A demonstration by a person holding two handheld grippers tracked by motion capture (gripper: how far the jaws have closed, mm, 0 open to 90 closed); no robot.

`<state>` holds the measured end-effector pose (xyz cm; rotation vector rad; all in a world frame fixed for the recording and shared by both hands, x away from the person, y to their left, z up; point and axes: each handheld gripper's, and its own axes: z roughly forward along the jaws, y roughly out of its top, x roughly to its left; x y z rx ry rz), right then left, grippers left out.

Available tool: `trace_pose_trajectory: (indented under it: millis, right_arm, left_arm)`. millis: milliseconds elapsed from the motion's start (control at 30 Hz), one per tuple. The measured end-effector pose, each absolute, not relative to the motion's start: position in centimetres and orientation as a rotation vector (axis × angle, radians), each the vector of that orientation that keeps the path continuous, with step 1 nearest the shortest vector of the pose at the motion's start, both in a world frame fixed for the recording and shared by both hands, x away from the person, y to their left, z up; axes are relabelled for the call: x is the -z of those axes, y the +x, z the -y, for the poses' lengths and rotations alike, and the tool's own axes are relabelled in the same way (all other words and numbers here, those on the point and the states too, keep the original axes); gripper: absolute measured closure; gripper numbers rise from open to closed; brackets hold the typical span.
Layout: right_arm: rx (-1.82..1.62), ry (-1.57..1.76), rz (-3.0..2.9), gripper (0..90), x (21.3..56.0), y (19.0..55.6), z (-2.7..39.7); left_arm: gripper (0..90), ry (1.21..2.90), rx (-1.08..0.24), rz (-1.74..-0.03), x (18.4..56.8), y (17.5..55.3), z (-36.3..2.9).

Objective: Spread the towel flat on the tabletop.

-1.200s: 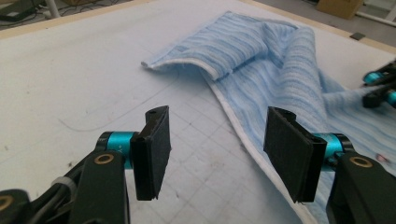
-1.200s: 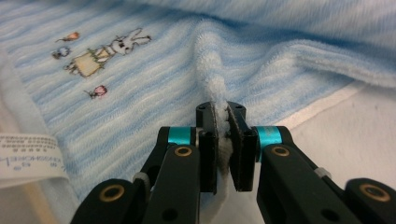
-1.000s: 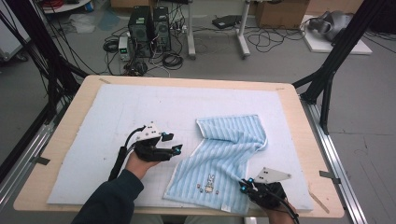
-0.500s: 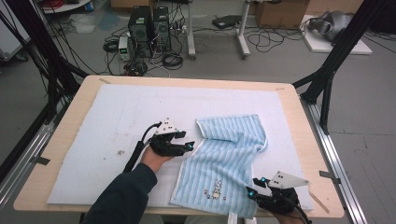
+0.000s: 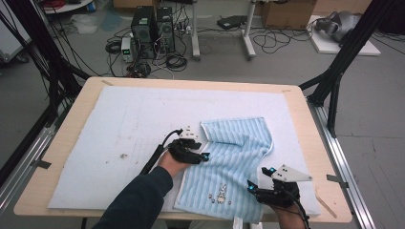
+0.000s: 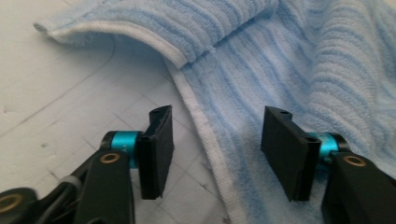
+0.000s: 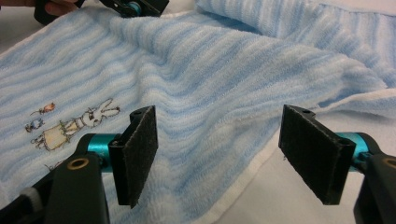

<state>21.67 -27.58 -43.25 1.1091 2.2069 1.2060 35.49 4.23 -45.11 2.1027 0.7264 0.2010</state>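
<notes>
Both grippers open over the striped towel, lining up a fold

The blue towel [image 5: 229,167] lies on the pale mat [image 5: 110,124] at the bench's near right, its far end doubled over. Left gripper [image 5: 203,156] straddles the white hem, fingers [image 6: 156,151] apart and just been closing, pads not yet pressing. Right gripper [image 5: 249,187] sits at the near edge, fingers [image 7: 137,154] spread, just been opening, cloth loose between them; probably regripping. Beyond the wooden bench [image 5: 296,109]: cables, computer towers [image 5: 153,26], grey floor
</notes>
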Motion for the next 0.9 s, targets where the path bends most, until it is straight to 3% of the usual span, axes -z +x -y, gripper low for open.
trace_pose_trajectory:
  millis: [133, 233, 467, 900]
  right_arm:
    - [-1.212, 1.125, -2.196, 27.8, 43.3, 21.9, 27.5]
    - [-1.209, 1.126, -2.192, 28.2, 43.2, 21.9, 27.5]
    - [-1.195, 1.122, -2.192, 28.3, 43.1, 21.9, 27.4]
    - [-1.181, 1.117, -2.216, 28.4, 43.1, 23.2, 25.7]
  left_arm:
    - [62.7, 2.126, -0.281, -0.714, 45.1, 35.3, -4.2]
    - [85.1, 2.116, -0.218, -0.679, 45.2, 35.5, -4.4]
    - [87.6, 2.116, -0.192, -0.697, 45.0, 35.4, -5.4]
    - [87.6, 2.097, -0.221, -0.810, 44.6, 34.6, -12.7]
